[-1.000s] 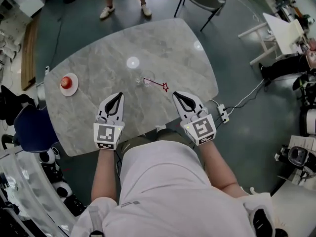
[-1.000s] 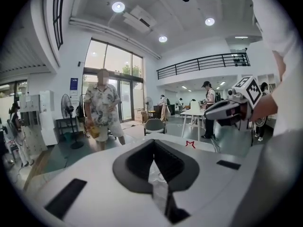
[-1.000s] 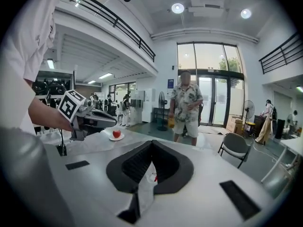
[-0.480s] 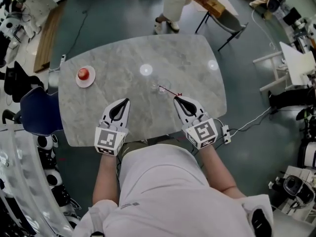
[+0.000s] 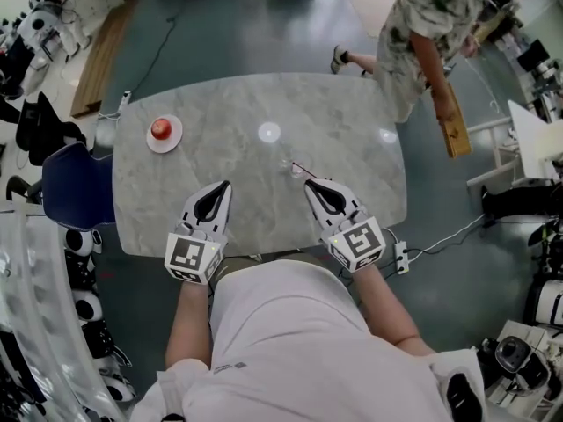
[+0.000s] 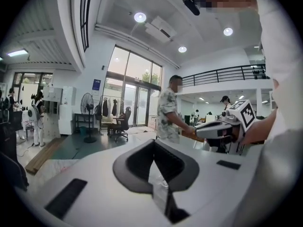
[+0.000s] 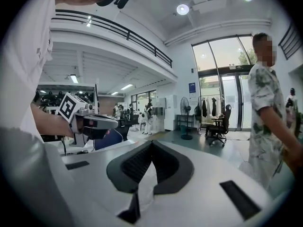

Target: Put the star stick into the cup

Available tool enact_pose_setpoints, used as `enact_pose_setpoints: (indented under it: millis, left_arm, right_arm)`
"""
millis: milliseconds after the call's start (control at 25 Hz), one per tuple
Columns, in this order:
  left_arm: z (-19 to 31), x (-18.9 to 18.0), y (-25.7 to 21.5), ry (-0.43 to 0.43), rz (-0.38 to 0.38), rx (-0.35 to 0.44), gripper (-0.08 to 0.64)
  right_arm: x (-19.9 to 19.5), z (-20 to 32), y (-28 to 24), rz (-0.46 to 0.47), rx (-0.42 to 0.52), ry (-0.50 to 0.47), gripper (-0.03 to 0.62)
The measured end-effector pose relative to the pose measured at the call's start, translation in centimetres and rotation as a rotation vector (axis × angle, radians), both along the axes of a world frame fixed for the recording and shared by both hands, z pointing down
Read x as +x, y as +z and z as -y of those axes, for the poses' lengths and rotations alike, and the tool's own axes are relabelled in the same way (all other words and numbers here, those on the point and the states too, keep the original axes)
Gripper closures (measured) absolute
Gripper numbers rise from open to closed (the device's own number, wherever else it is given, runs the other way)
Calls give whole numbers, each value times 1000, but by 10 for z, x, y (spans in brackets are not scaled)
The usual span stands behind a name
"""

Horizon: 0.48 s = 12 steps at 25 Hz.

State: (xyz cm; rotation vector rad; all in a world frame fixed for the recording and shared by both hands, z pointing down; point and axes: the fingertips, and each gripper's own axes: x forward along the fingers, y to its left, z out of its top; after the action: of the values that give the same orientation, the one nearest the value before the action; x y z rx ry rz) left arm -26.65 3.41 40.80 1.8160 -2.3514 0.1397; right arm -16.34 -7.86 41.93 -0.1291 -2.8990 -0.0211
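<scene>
We judge the star stick (image 5: 299,168) thin and light, best pinched mid-length; left gripper (image 5: 223,185) and right gripper (image 5: 308,184) are closed, empty.

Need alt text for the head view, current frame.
From above: a person holds the left gripper and right gripper, both shut and empty, over the near edge of a marble table. Just ahead of the right gripper a thin red stick lies by a clear cup. A plate with a red fruit sits far left; a passer-by stands beyond the table.
</scene>
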Motion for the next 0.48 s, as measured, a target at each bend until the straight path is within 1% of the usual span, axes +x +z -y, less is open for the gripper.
enact_pose_setpoints:
  millis: [280, 480]
  left_arm:
    - [5, 0, -2, -6, 17, 12, 557]
    - [11, 2, 2, 2, 14, 4, 557]
  right_arm:
    - [-1, -3, 3, 0, -16, -23, 581]
    - [0, -4, 8, -10, -28, -39, 583]
